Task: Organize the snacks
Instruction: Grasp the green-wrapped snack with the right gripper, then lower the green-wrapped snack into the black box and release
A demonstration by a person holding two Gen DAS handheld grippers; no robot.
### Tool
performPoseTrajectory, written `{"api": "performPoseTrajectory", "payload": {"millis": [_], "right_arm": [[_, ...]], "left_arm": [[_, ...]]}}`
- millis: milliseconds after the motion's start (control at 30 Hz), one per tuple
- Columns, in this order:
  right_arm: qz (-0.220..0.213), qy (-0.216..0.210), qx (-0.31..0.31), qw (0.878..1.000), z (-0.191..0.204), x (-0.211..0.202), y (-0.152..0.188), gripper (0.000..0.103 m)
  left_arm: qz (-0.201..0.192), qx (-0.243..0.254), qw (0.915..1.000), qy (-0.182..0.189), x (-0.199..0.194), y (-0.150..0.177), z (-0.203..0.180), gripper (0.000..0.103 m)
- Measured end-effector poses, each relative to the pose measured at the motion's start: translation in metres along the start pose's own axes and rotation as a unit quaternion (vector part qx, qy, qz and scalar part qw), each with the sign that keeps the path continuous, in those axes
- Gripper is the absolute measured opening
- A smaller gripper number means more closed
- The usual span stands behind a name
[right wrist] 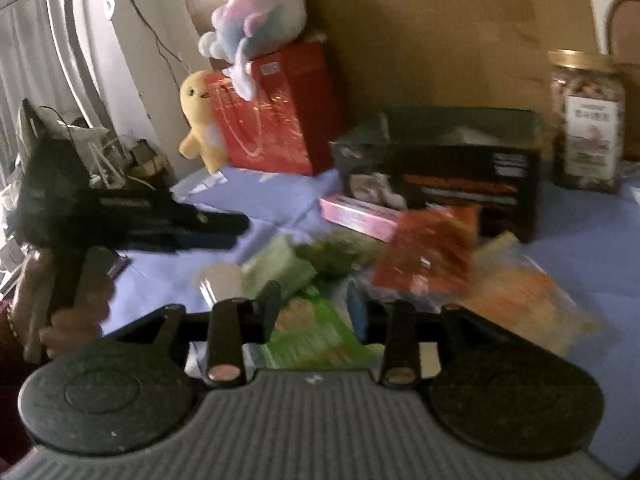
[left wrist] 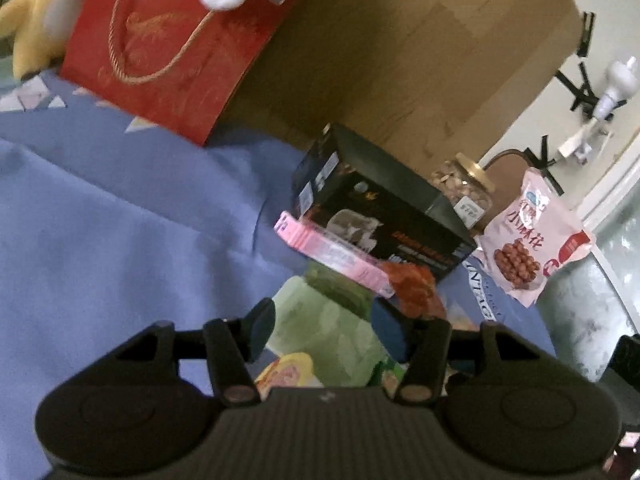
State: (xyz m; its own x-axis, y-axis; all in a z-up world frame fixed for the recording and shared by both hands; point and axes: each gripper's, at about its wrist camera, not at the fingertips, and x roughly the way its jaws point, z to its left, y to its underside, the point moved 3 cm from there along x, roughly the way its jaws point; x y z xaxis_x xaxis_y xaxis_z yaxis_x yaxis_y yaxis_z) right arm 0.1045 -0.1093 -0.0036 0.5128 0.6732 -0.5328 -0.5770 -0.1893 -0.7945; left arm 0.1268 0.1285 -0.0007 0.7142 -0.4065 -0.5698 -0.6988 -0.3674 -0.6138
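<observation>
A heap of snack packets lies on a blue cloth (left wrist: 100,220): a light green packet (left wrist: 332,332), a red packet (left wrist: 416,288), a flat pink box (left wrist: 332,252) and a black box (left wrist: 384,216). My left gripper (left wrist: 324,328) is open above the green packet, holding nothing. In the right wrist view the right gripper (right wrist: 316,308) is open over a green packet (right wrist: 316,336), with the red packet (right wrist: 432,248), an orange packet (right wrist: 520,300), the pink box (right wrist: 360,216) and the black box (right wrist: 448,168) beyond. The left gripper (right wrist: 224,228) shows at left, held by a hand.
A red gift bag (left wrist: 172,44) with plush toys (right wrist: 256,28) stands at the back against a wooden board (left wrist: 400,60). A glass jar of nuts (right wrist: 586,120) stands at the back right. A pink snack bag (left wrist: 528,236) lies at the cloth's edge.
</observation>
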Motion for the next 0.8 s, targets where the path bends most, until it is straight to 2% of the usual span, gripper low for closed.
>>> {"api": "performPoseTrajectory", "payload": {"millis": [67, 133, 233, 300, 333, 367, 400, 467, 567, 700, 800], "right_arm": [[0.011, -0.001, -0.032, 0.999, 0.013, 0.013, -0.002, 0.055], [0.024, -0.008, -0.038, 0.999, 0.021, 0.025, -0.002, 0.055], [0.045, -0.007, 0.001, 0.999, 0.011, 0.047, -0.005, 0.055], [0.054, -0.022, 0.044, 0.997, 0.0, 0.061, -0.007, 0.055], [0.056, -0.033, 0.062, 0.996, -0.002, 0.067, -0.008, 0.046], [0.058, -0.041, 0.07, 0.995, -0.003, 0.069, -0.007, 0.031], [0.065, -0.05, 0.078, 0.994, -0.003, 0.074, -0.007, 0.03], [0.059, -0.049, 0.064, 0.995, 0.002, 0.07, -0.007, 0.028], [0.035, -0.053, 0.055, 0.996, 0.006, 0.055, -0.01, 0.027], [-0.014, -0.052, 0.058, 0.997, 0.002, 0.028, -0.028, 0.027], [-0.058, -0.027, 0.037, 0.997, -0.005, 0.015, -0.053, 0.026]], "left_arm": [[0.006, 0.007, 0.9998, -0.017, 0.008, -0.002, 0.005, 0.06], [0.015, 0.005, 0.9996, -0.023, 0.015, -0.005, 0.011, 0.06], [0.028, -0.013, 0.9995, 0.0, 0.021, -0.003, 0.018, 0.06], [0.033, -0.028, 0.9989, 0.015, 0.025, 0.003, 0.022, 0.06], [0.032, -0.028, 0.9989, 0.02, 0.025, 0.005, 0.022, 0.057], [0.038, -0.029, 0.9984, 0.029, 0.025, 0.008, 0.02, 0.048], [0.041, -0.036, 0.998, 0.033, 0.026, 0.01, 0.019, 0.048], [0.034, -0.043, 0.9981, 0.027, 0.022, 0.011, 0.017, 0.048], [0.024, -0.051, 0.9975, 0.042, 0.014, 0.003, 0.01, 0.048], [-0.004, -0.021, 0.9979, 0.061, 0.004, -0.021, -0.018, 0.048], [-0.018, 0.015, 0.9977, 0.064, 0.01, -0.049, -0.044, 0.048]]}}
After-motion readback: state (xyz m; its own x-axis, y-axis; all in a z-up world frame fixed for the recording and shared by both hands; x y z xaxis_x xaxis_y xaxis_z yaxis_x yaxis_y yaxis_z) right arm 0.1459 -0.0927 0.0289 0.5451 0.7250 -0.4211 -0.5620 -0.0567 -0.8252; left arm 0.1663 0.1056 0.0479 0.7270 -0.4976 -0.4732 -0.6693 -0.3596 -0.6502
